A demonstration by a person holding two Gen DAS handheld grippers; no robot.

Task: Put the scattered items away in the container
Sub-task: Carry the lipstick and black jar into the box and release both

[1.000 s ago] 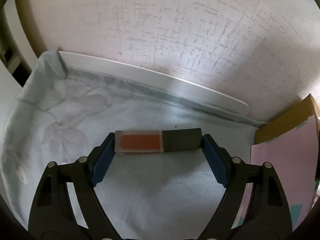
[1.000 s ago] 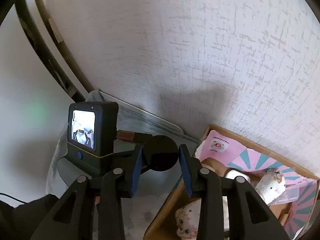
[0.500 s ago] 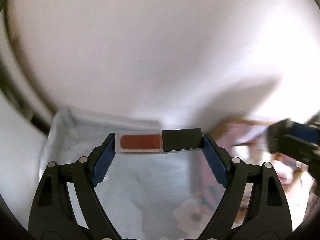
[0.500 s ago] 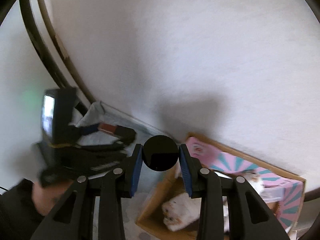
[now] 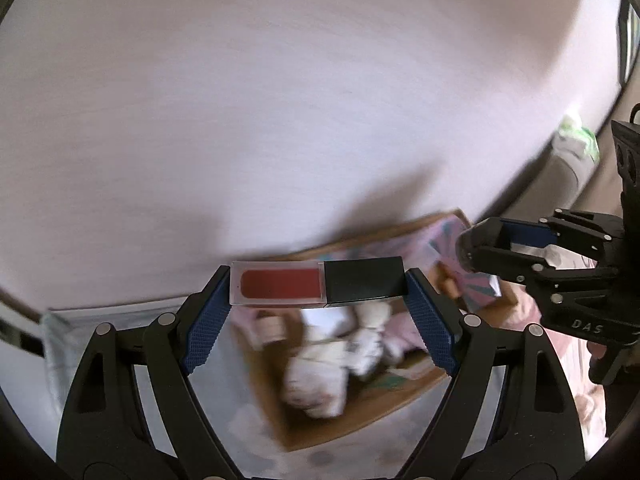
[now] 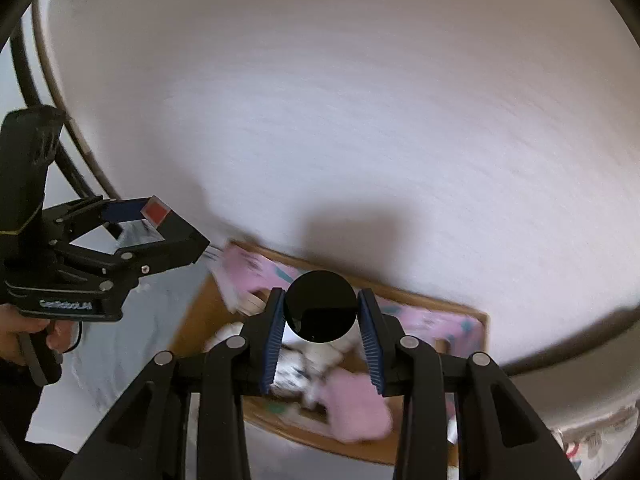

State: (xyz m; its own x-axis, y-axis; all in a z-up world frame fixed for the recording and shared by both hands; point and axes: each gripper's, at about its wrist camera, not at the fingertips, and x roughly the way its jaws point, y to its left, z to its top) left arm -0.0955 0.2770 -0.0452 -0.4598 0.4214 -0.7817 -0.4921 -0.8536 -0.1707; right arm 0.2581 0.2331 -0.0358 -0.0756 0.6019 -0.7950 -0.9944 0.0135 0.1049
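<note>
While the background is smearing with motion blur, we are pinching a lip gloss tube (image 5: pixel 317 281) crosswise in the left gripper (image 5: pixel 318 304), its clear end with the red fill pressed against one blue pad and its black cap against the other. Just beyond and below these jaws we are seeing the cardboard box (image 5: pixel 264 396), open at the top, with white and pink soft items (image 5: pixel 320 376) lying blurred inside it. Off to the far side of the left jaws, the right gripper (image 5: pixel 468 248) is showing from the side, level with the tube.

In the right wrist view we are clamping a round black object (image 6: pixel 320 306) between the right gripper's (image 6: pixel 320 320) two blue pads, both pads touching its sides; what the object is we cannot tell. Directly under and past these jaws the same box (image 6: pixel 192 312) is sitting, its pink patterned inner wall (image 6: pixel 424 318) facing us and a pink soft piece (image 6: pixel 356 408) lying near its front edge. To the outer side of the right jaws, the left gripper (image 6: pixel 160 220) is showing with the tube's (image 6: pixel 157 213) red end pointing our way, and a hand (image 6: pixel 24 332) is wrapping its handle. A pale textured wall (image 6: pixel 360 120) is filling everything above both pairs of jaws.
</note>
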